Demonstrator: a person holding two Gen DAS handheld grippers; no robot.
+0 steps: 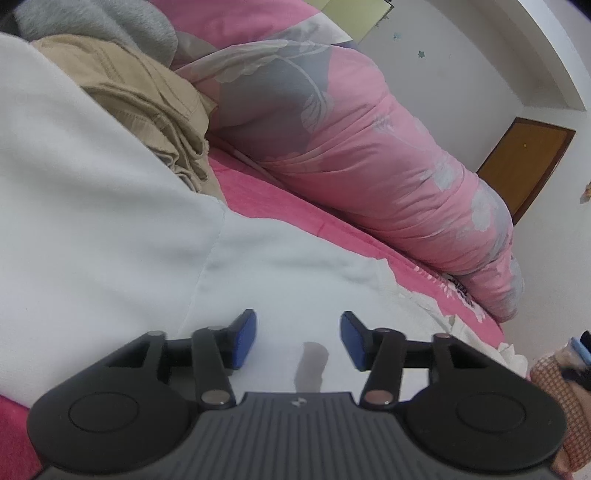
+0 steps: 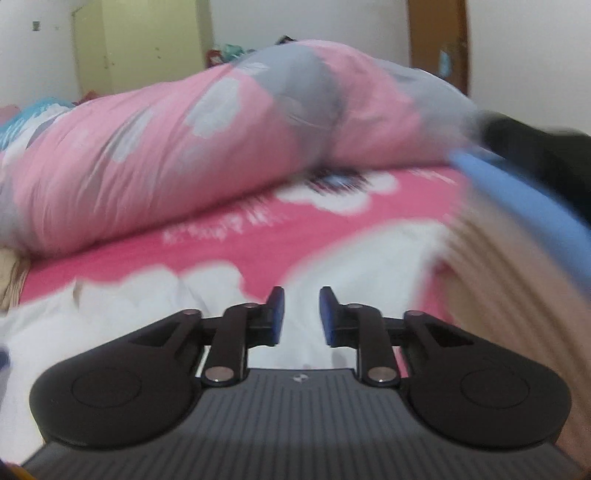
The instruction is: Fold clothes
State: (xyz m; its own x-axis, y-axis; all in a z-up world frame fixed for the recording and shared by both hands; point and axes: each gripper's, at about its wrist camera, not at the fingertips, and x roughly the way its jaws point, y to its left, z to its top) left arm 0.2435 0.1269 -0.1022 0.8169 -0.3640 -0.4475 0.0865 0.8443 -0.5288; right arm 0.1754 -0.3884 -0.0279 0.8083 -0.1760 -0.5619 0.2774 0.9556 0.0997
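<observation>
A white garment point(image 1: 110, 221) lies spread over the pink bed sheet point(image 1: 277, 210). My left gripper point(image 1: 297, 338) hovers low over it, open, its blue pads point(image 1: 243, 339) well apart with only the cloth's surface showing beneath. In the blurred right wrist view the white garment point(image 2: 110, 317) lies at the near edge of the sheet point(image 2: 203, 251). My right gripper point(image 2: 302, 317) stands above it with a narrow gap between its pads point(image 2: 277, 317), gripping nothing. A folded beige garment point(image 1: 147, 99) and a grey one point(image 1: 92, 18) lie behind the white one.
A bulky pink and grey flowered duvet point(image 1: 351, 147) point(image 2: 184, 147) is heaped along the far side of the bed. A checked sleeve point(image 1: 554, 387) shows at the right edge. A blurred beige, blue and black shape point(image 2: 517, 229) crosses the right. A brown door point(image 1: 524, 162) and yellow-green cupboard point(image 2: 147, 44) stand behind.
</observation>
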